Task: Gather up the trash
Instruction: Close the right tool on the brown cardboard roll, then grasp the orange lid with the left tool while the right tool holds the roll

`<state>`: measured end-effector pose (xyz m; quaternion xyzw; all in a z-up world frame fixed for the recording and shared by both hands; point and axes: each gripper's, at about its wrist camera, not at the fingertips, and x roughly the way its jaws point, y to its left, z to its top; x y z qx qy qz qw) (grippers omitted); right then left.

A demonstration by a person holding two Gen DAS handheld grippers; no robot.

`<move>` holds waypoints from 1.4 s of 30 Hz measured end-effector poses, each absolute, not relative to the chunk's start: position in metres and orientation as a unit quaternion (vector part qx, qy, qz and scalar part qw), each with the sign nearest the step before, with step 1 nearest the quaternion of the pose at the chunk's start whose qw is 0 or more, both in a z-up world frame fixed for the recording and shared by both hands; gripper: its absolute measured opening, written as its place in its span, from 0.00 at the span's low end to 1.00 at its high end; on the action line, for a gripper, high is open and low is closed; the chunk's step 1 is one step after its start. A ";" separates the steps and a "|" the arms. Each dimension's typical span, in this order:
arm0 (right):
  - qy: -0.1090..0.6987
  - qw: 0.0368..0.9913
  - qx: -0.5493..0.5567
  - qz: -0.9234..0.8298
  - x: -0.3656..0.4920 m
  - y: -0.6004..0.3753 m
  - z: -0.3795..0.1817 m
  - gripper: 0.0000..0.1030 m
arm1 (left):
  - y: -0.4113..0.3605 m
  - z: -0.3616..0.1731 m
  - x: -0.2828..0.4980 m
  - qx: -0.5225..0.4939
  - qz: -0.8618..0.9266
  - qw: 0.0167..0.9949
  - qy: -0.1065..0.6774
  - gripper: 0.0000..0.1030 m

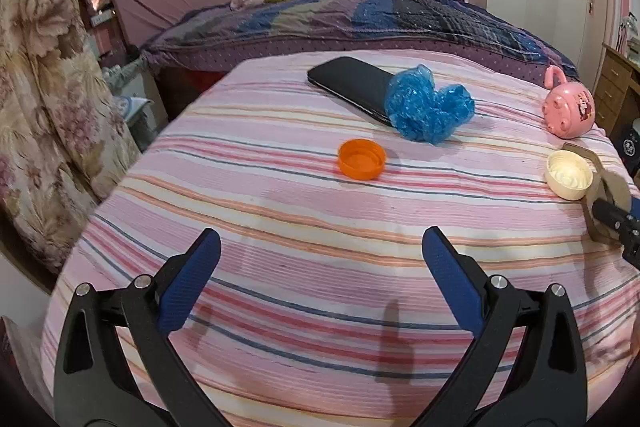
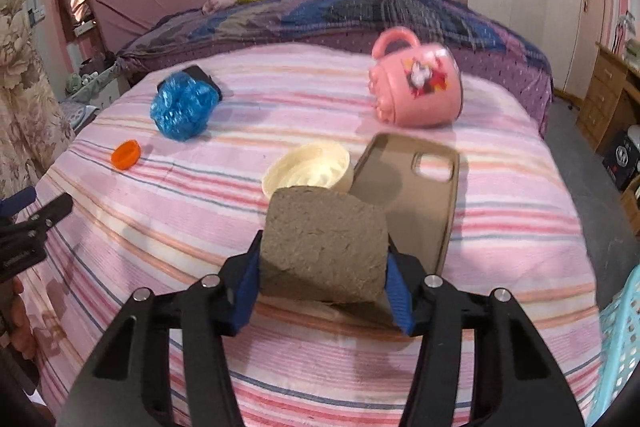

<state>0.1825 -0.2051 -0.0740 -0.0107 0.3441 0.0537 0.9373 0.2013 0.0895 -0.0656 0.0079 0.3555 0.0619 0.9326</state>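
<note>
Your right gripper [image 2: 322,277] is clamped on a grey-brown cardboard tube [image 2: 324,247]; both blue pads press its sides and it sits just above the striped bedspread [image 2: 520,207]. Your left gripper [image 1: 320,267] stands wide with nothing between its fingers, hovering over bare bedspread.

Other trash candidates on the bed: an orange bottle cap [image 1: 362,159] lies open side up ahead of the left gripper, and a crumpled blue plastic bag [image 1: 426,107] sits beyond it, overlapping the near end of a black phone [image 1: 352,83]. A cream lid [image 2: 308,173] lies just beyond the tube, touching the edge of a tan phone case [image 2: 416,203] that lies inside up. A pink cartoon mug [image 2: 418,83] lies tipped on its side further back. A pale blue plastic basket [image 2: 622,339] shows at the right edge of the right wrist view, off the bed.
</note>
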 end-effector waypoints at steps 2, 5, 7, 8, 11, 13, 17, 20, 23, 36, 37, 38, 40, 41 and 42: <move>0.337 0.940 -0.016 0.053 0.181 -0.205 -0.071 0.52 | 0.091 -0.069 0.207 -0.004 0.061 0.929 0.366 0.95; 0.333 0.941 -0.018 0.056 0.185 -0.211 -0.065 0.52 | 0.092 -0.073 0.216 -0.022 0.062 0.923 0.378 0.95; 0.331 0.942 -0.015 0.057 0.191 -0.217 -0.062 0.52 | 0.091 -0.075 0.224 -0.028 0.059 0.921 0.384 0.95; 0.330 0.942 -0.013 0.057 0.193 -0.219 -0.061 0.52 | 0.089 -0.076 0.228 -0.027 0.055 0.920 0.386 0.95; 0.327 0.943 -0.012 0.058 0.199 -0.224 -0.058 0.52 | 0.082 -0.076 0.241 -0.010 0.054 0.921 0.387 0.95; 0.328 0.943 -0.016 0.056 0.202 -0.227 -0.058 0.52 | 0.078 -0.077 0.251 -0.004 0.053 0.921 0.387 0.94; 0.333 0.941 -0.027 0.047 0.206 -0.236 -0.061 0.52 | 0.073 -0.080 0.270 -0.001 0.041 0.917 0.397 0.91; 0.338 0.940 -0.029 0.043 0.208 -0.244 -0.063 0.52 | 0.072 -0.084 0.285 -0.002 0.032 0.912 0.409 0.81; 0.341 0.939 -0.024 0.038 0.210 -0.253 -0.065 0.52 | 0.074 -0.090 0.298 -0.010 0.038 0.902 0.429 0.70; 0.344 0.938 -0.026 0.038 0.209 -0.257 -0.071 0.52 | 0.073 -0.087 0.295 -0.013 0.009 0.911 0.412 0.38; 0.342 0.938 -0.027 0.040 0.207 -0.257 -0.070 0.52 | 0.073 -0.086 0.293 -0.013 0.009 0.912 0.409 0.38; 0.342 0.939 -0.028 0.041 0.207 -0.256 -0.069 0.52 | 0.073 -0.086 0.291 -0.012 0.009 0.913 0.407 0.38; 0.339 0.939 -0.029 0.044 0.205 -0.255 -0.069 0.52 | 0.071 -0.083 0.282 -0.005 0.014 0.916 0.400 0.38; 0.339 0.939 -0.030 0.045 0.205 -0.254 -0.068 0.52 | 0.070 -0.082 0.276 0.000 0.017 0.917 0.398 0.38; 0.338 0.939 -0.031 0.045 0.205 -0.253 -0.068 0.52 | 0.068 -0.081 0.270 0.004 0.019 0.918 0.396 0.38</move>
